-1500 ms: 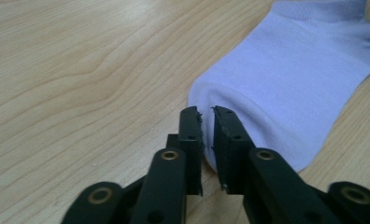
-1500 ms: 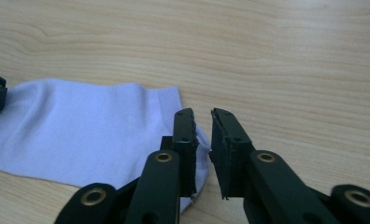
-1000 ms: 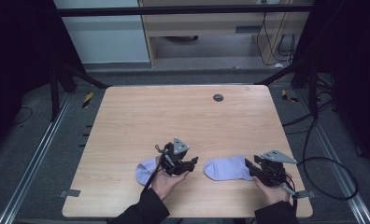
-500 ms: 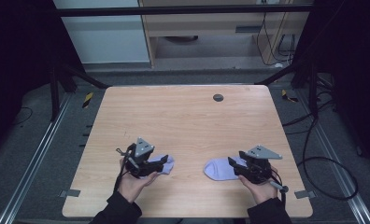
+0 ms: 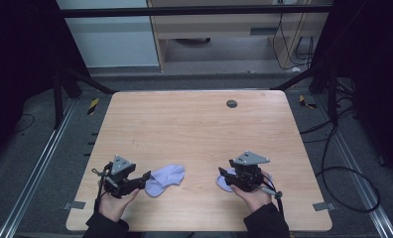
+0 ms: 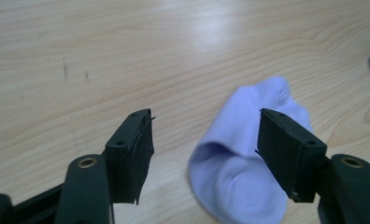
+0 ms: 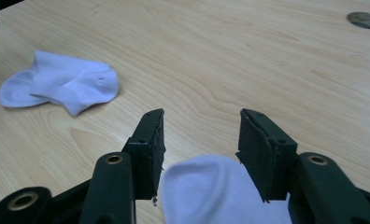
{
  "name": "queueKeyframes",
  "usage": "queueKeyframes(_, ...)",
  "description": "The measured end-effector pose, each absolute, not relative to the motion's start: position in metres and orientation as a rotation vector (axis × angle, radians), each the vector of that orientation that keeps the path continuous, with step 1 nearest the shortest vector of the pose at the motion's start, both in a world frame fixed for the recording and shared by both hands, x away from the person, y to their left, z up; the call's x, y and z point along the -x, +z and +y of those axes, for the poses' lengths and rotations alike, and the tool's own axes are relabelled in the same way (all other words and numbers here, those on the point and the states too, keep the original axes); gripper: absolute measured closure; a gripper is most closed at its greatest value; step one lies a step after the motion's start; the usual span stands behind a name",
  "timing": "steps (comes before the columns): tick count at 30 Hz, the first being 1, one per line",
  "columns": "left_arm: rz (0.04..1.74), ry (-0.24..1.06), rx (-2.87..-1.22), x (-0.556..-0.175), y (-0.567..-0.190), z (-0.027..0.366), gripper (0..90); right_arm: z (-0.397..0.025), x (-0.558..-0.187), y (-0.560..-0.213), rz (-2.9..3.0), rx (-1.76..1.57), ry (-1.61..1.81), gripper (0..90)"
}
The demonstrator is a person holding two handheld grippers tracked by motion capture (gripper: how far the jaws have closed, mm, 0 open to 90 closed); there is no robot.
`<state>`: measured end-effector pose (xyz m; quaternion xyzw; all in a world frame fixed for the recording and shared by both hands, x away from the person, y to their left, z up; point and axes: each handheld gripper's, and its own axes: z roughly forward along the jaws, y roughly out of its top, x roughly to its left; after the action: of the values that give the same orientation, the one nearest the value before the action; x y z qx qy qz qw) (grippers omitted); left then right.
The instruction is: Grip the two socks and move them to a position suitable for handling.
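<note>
High view: my left claw (image 5: 146, 179) sits near the bench's (image 5: 194, 129) front edge toward its left corner, its jaws apart, nothing gripped. The left sock (image 5: 165, 179) lies flat just beside its tips; in the left gripper view that lilac sock (image 6: 248, 163) rests on the wood between and beyond my spread jaws. My right claw (image 5: 223, 174), nearer the front right, is also apart, hovering over the right sock (image 5: 223, 182), whose rounded end (image 7: 220, 191) lies between the jaws, ungripped.
</note>
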<state>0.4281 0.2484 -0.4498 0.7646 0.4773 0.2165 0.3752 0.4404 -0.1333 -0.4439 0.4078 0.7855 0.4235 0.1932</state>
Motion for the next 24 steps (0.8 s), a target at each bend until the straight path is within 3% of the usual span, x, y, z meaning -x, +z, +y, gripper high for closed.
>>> queueKeyframes(24, 1.257, 0.475, -2.048, -0.425, -0.478, 0.249, 47.9, -0.023, -0.467, -0.474, 2.441, -0.962, 1.155, 56.7)
